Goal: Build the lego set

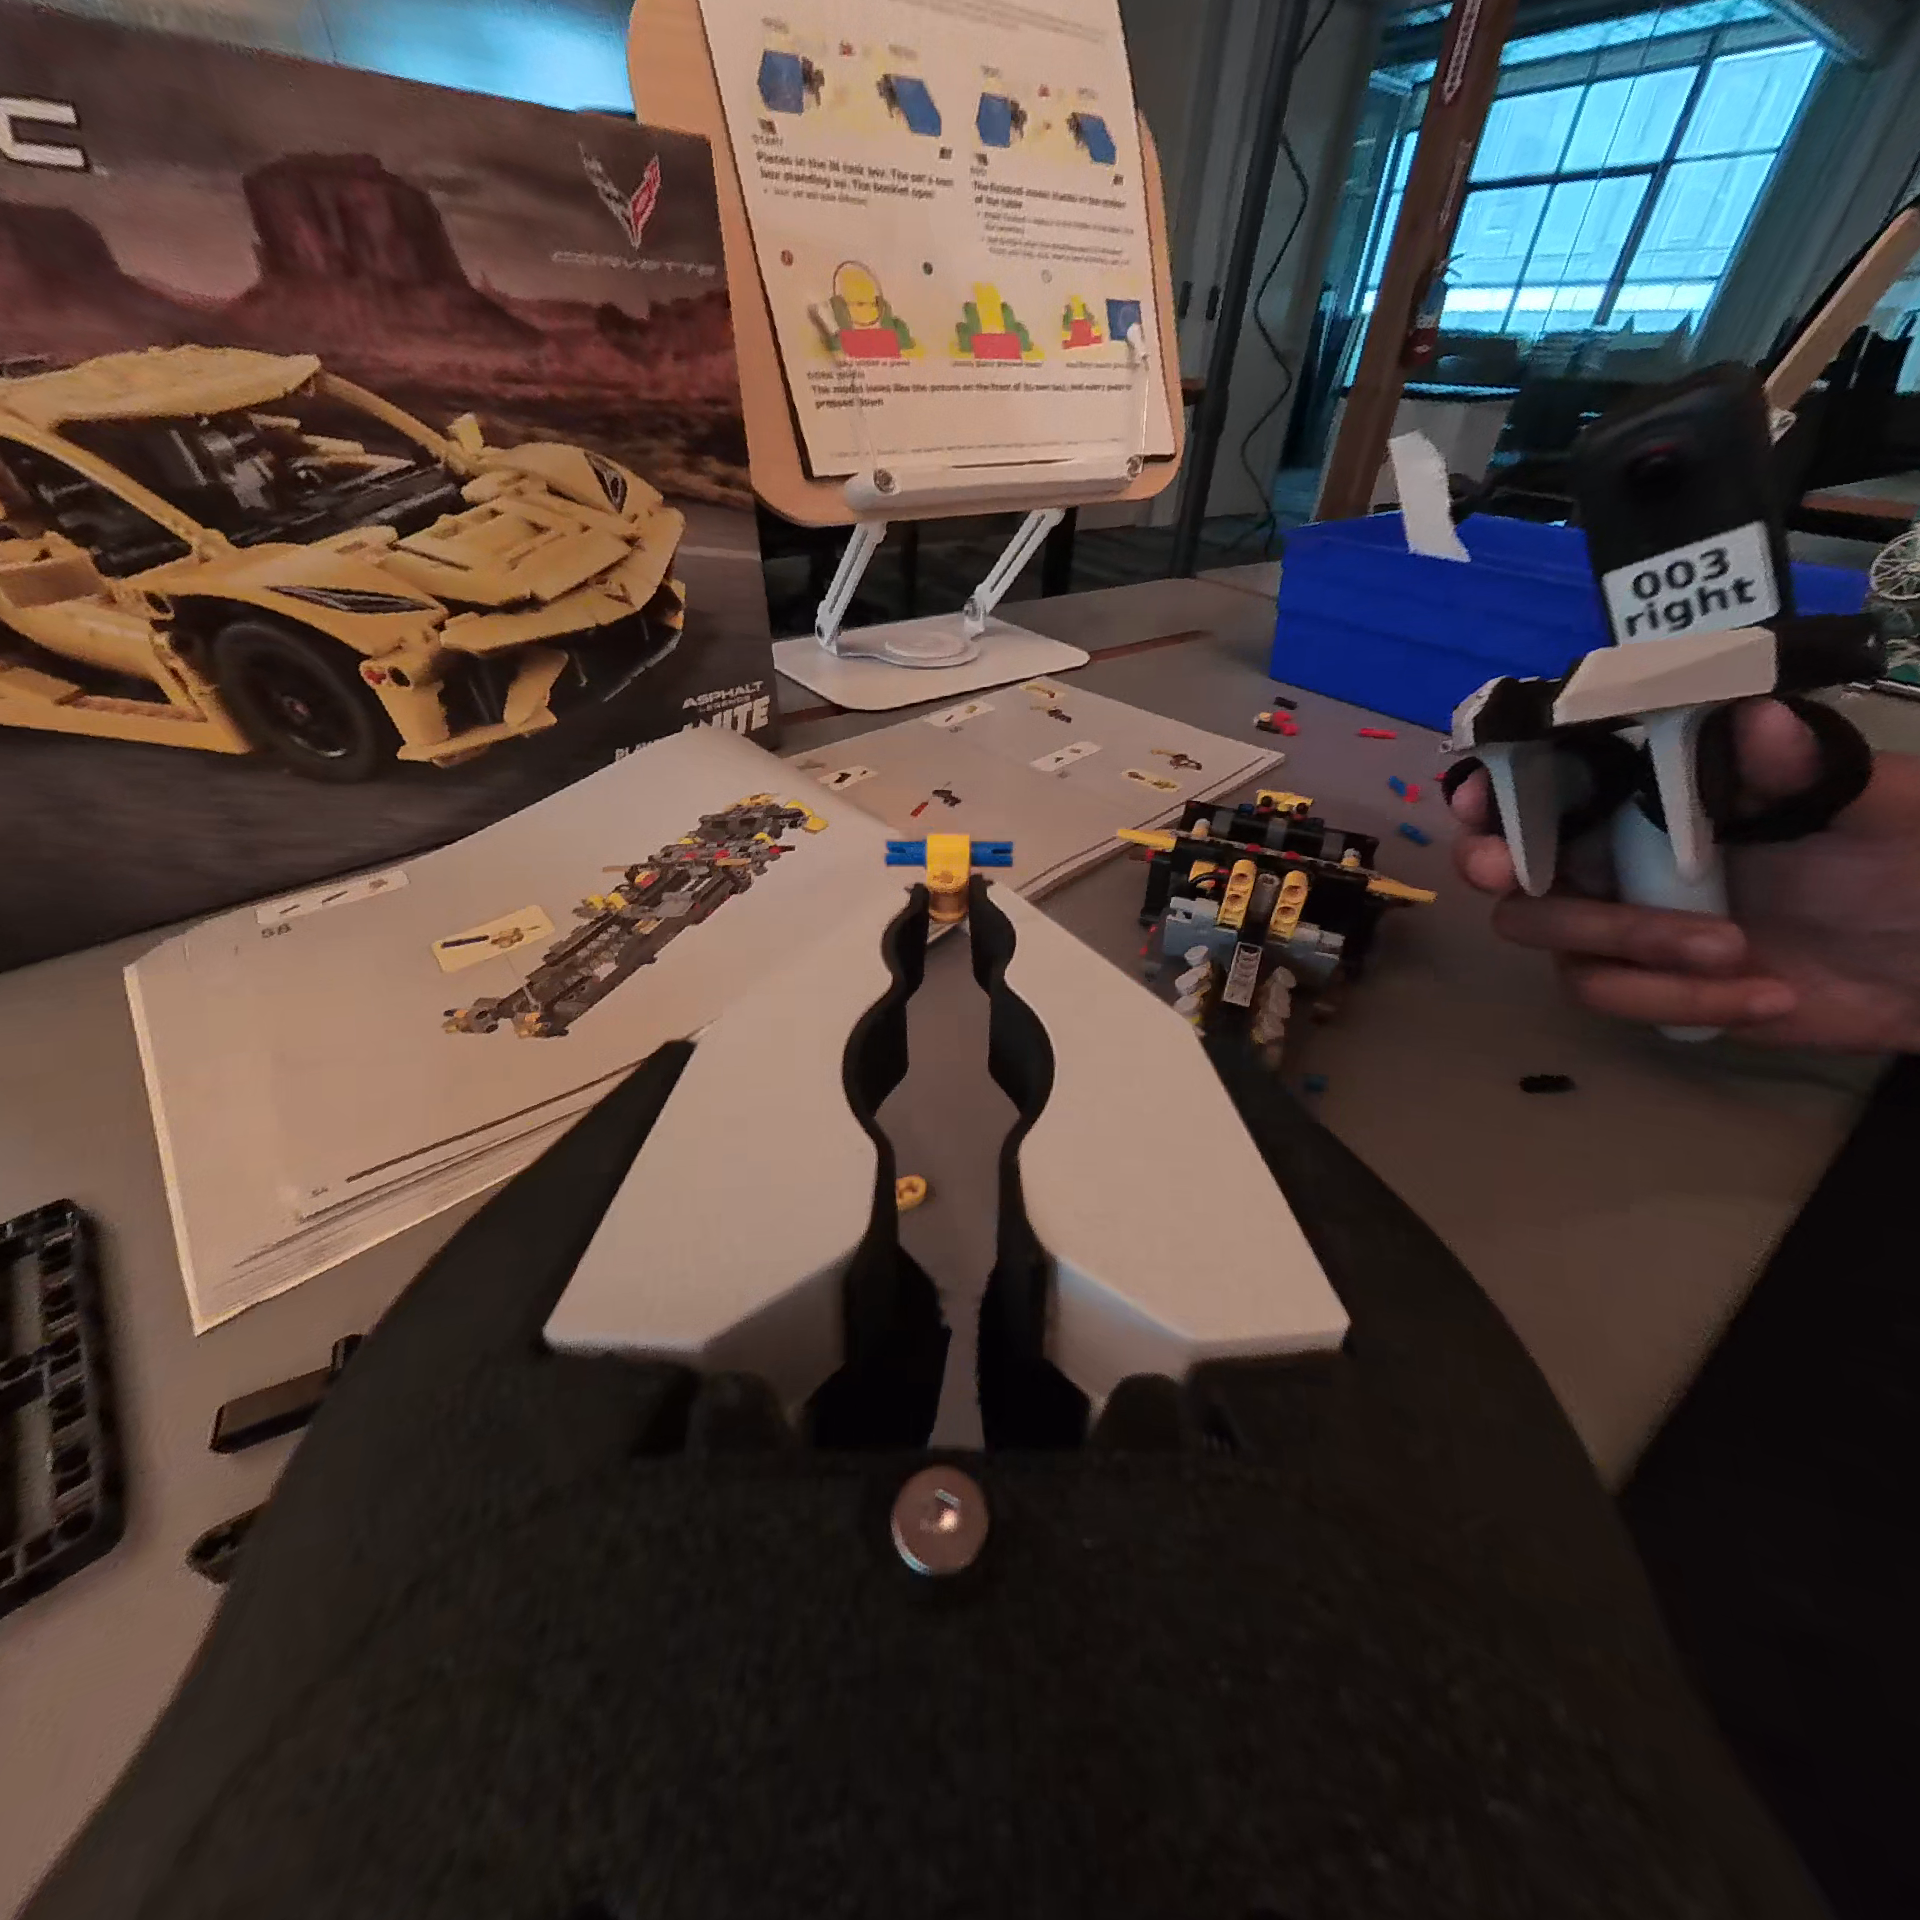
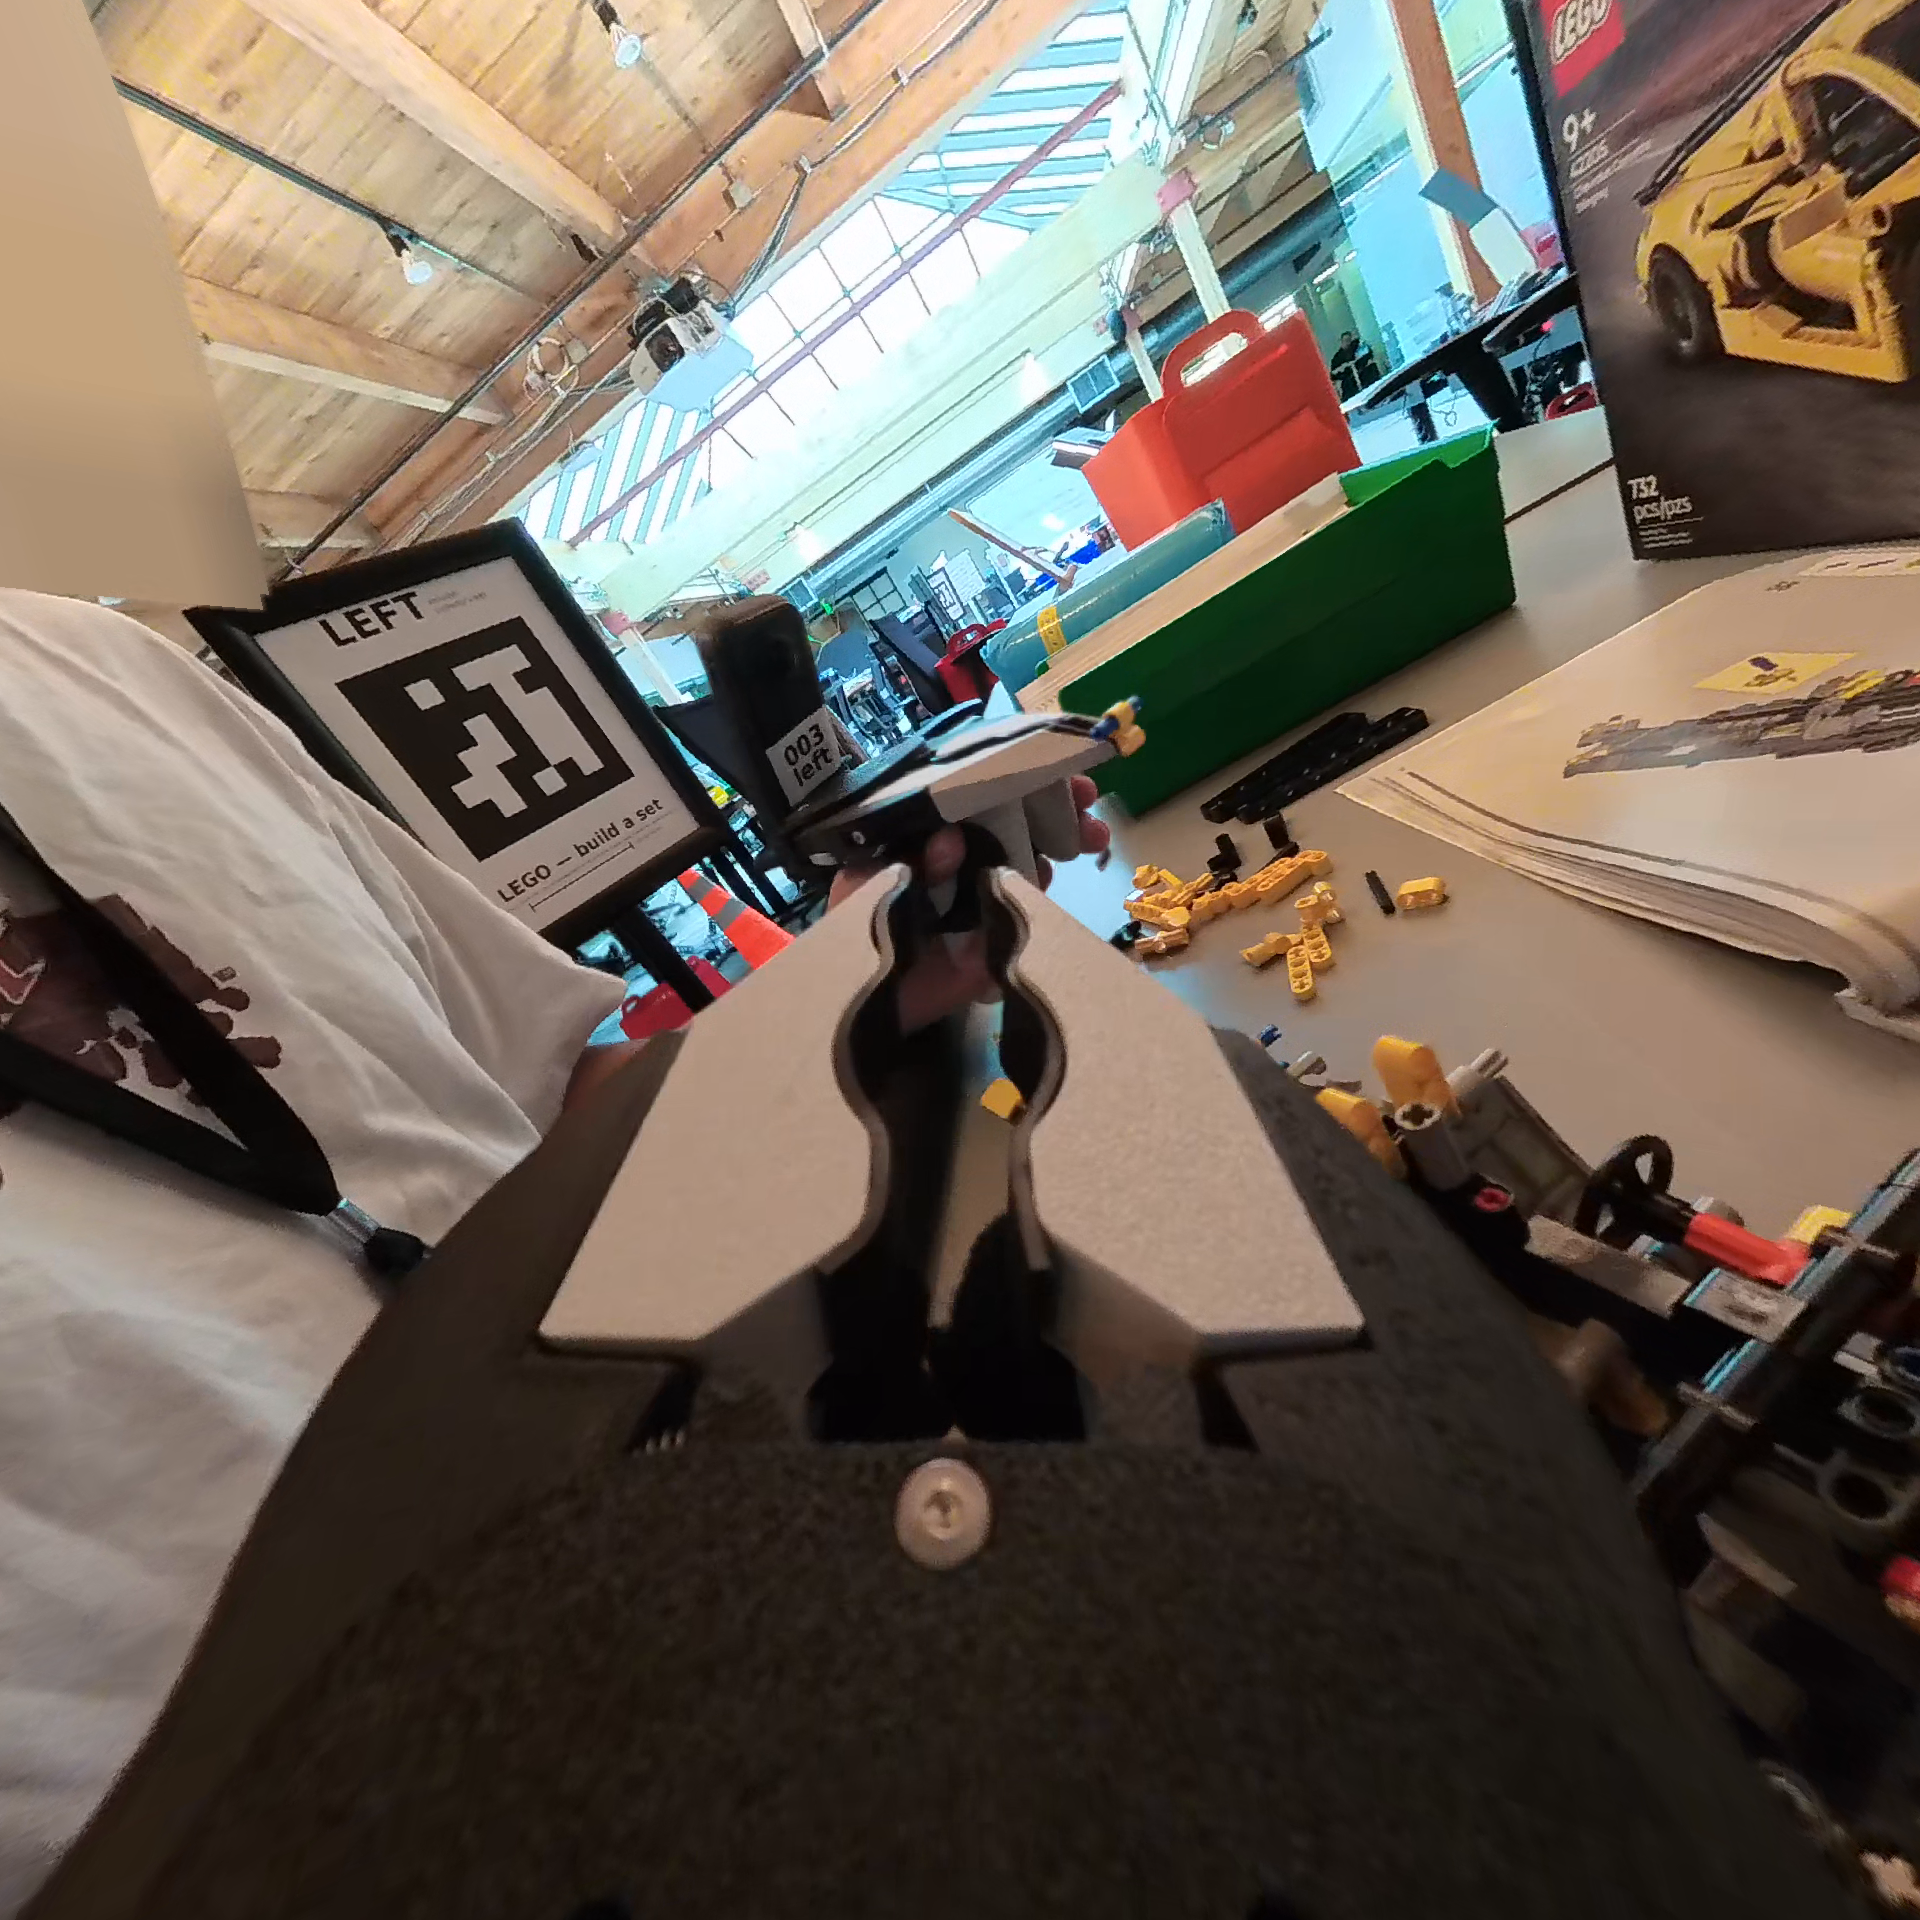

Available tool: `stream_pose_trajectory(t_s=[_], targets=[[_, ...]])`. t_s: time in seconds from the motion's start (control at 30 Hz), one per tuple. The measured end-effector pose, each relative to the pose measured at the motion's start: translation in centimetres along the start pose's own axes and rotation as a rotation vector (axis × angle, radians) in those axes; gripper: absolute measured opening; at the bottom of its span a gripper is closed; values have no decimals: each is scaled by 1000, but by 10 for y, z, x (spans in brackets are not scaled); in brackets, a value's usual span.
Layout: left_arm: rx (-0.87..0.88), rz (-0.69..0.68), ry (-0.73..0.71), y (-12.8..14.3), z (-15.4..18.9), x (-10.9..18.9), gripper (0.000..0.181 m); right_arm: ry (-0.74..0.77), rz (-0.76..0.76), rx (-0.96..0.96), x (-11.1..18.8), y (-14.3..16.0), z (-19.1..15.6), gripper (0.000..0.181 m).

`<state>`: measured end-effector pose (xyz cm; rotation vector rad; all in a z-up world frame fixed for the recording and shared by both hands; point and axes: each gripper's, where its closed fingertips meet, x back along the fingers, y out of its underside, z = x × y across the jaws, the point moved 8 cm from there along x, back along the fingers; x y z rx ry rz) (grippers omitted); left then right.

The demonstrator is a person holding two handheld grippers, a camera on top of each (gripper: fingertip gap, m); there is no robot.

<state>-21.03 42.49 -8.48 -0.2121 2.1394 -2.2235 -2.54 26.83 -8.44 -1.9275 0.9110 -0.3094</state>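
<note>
1. Left wrist view, from the left edge: a black lego frame (image 1: 52, 1392) lies on the worktop (image 1: 1507, 1195), with the set's box (image 1: 343, 499) standing behind it and the open instruction booklet (image 1: 499, 997) in front of the box.
2. At centre, the left tool (image 1: 943, 896) pinches a small yellow-and-blue lego piece (image 1: 945, 857) at its tips, held above the booklet.
3. Right of it, the half-built black-and-yellow lego model (image 1: 1262, 894) sits on the worktop; behind stands a blue bin (image 1: 1434, 623), its contents hidden.
4. At far right, a hand grips the right tool (image 1: 1600, 821).
5. Right wrist view: the right tool (image 2: 943, 891) shows a narrow gap between its tips with nothing in it.
6. Further right, loose yellow lego pieces (image 2: 1247, 914) lie scattered before a green bin (image 2: 1299, 634); what it contains I cannot tell.
</note>
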Motion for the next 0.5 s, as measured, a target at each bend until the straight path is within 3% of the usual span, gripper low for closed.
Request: stream_pose_trajectory(t_s=[0.03, 0.5], targets=[[4, -12, -4, 1, -1, -1, 8, 4, -3, 0, 0, 0, 1, 11], [-30, -55, 25, 7, 5, -3, 8, 28, 62, 82, 15, -13, -22, 11]])
